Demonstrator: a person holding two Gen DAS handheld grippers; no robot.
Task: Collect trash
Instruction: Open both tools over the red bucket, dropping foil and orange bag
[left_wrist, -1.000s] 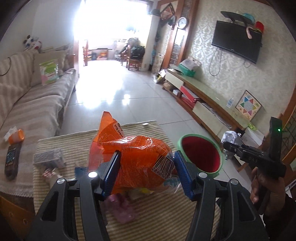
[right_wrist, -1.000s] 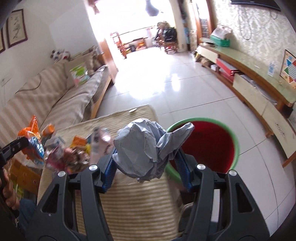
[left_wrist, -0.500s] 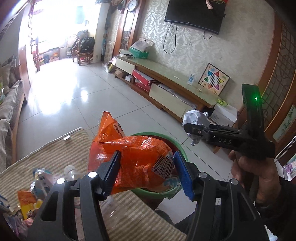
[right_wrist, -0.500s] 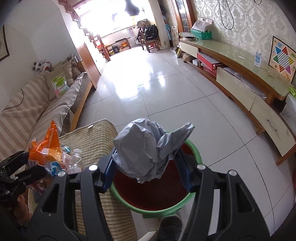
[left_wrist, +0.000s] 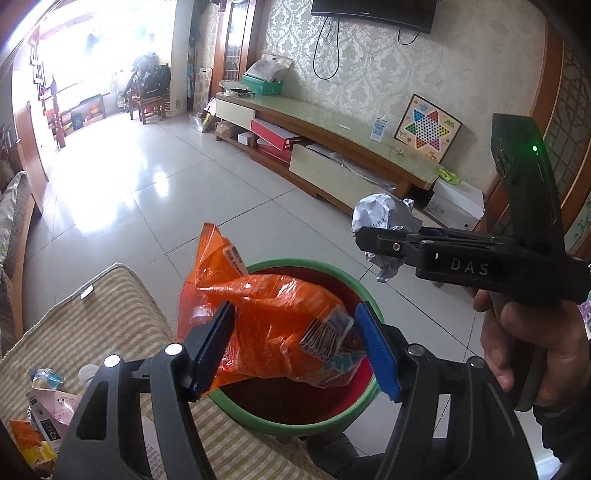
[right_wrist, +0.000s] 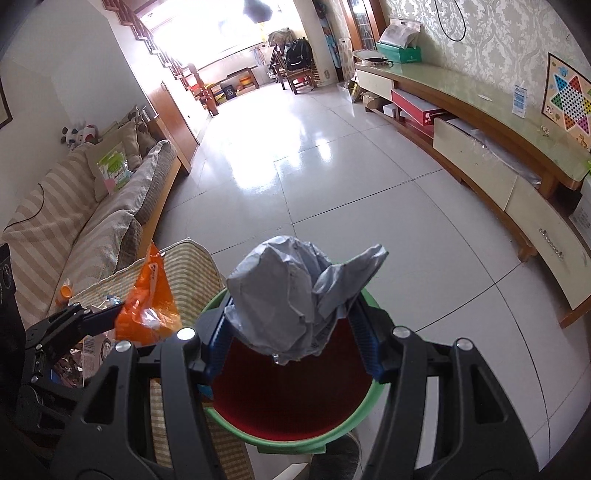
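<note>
My left gripper (left_wrist: 295, 343) holds a crumpled orange snack bag (left_wrist: 273, 325) over the green-rimmed red bin (left_wrist: 306, 428). Its jaws are opening, and both blue pads still touch the bag's sides. In the right wrist view the orange bag (right_wrist: 147, 306) and the left gripper (right_wrist: 99, 319) sit just left of the bin (right_wrist: 295, 443). My right gripper (right_wrist: 291, 332) is shut on a crumpled grey wrapper (right_wrist: 288, 295) above the bin's far side. From the left wrist view, the right gripper (left_wrist: 369, 236) and its grey wrapper (left_wrist: 380, 214) hang up and to the right of the bin.
A striped cloth-covered table (left_wrist: 92, 314) adjoins the bin, with several more wrappers and a bottle (left_wrist: 40, 406) at its left. A sofa (right_wrist: 74, 221) runs along the left wall, a low TV cabinet (left_wrist: 332, 155) along the right. A hand (left_wrist: 535, 339) grips the right tool.
Both grippers have swung from over the table to above the bin, carrying their trash. The left gripper's jaws stand wider around the orange bag than before. The right grip is unchanged.
</note>
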